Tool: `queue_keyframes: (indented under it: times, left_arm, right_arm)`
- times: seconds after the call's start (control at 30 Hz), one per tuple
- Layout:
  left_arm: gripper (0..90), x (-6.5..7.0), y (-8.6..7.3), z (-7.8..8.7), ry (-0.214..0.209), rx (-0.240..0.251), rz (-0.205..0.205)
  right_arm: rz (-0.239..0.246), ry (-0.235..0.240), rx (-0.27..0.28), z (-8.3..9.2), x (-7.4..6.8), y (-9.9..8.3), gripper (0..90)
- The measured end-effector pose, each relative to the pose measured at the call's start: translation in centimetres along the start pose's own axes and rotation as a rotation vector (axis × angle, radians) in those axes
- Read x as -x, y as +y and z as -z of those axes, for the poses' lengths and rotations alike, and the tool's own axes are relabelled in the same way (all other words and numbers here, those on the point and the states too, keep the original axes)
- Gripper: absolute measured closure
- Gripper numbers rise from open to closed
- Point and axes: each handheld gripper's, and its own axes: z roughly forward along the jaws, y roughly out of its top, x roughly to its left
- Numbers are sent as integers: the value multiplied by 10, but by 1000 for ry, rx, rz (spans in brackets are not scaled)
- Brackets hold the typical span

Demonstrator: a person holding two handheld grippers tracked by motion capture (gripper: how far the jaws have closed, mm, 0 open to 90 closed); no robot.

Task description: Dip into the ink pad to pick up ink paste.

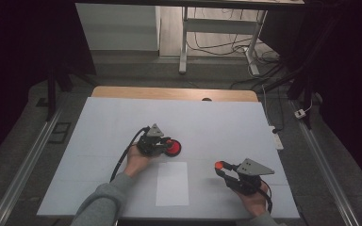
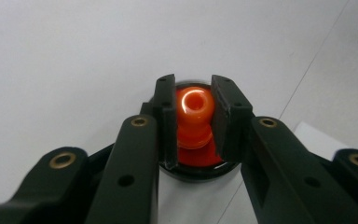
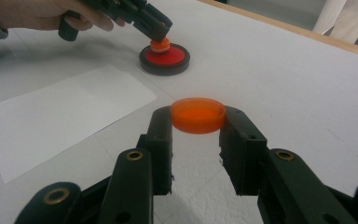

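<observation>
An orange knob [image 2: 194, 108] is clamped between the jaws of the left gripper [image 2: 193, 122]; it stands up from a red disc in a black ring [image 3: 164, 58] that rests on the white counter [image 1: 226, 127], directly beneath those jaws. An orange cap [image 3: 198, 115] is pinched at the tips of the right gripper [image 3: 196, 122], its rim pressed by both jaws and held clear above the counter. A white sheet of paper [image 1: 172, 183] lies flat on the counter between the two grippers, to the left of the right gripper's jaws.
</observation>
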Motion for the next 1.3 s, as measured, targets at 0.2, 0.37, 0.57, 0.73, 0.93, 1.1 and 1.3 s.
queue_keyframes:
  times: [0.2, 0.37, 0.57, 0.73, 0.93, 1.1, 1.3]
  left_arm:
    - [729, 3, -1, 0, 17, 2, -4]
    - [729, 2, -4, 0, 14, 16, 8]
    - [730, 5, -3, -1, 34, 5, -7]
    - [730, 5, -3, -1, 31, 6, -6]
    - [730, 4, -3, -1, 28, 5, -3]
    - [730, 4, -3, -1, 23, 7, 2]
    - [728, 4, -1, -1, 25, -1, 0]
  right_arm:
    - [2, -1, -1, 0, -1, 0, 651]
    - [4, -3, 3, 0, -1, 0, 650]
    - [3, -3, 0, 0, -1, 0, 650]
    - [3, -3, 3, 0, -1, 0, 650]
    - [3, -5, 1, 0, -2, 0, 650]
    - [7, -4, 2, 0, -1, 0, 650]
    - [8, -5, -1, 0, -1, 0, 650]
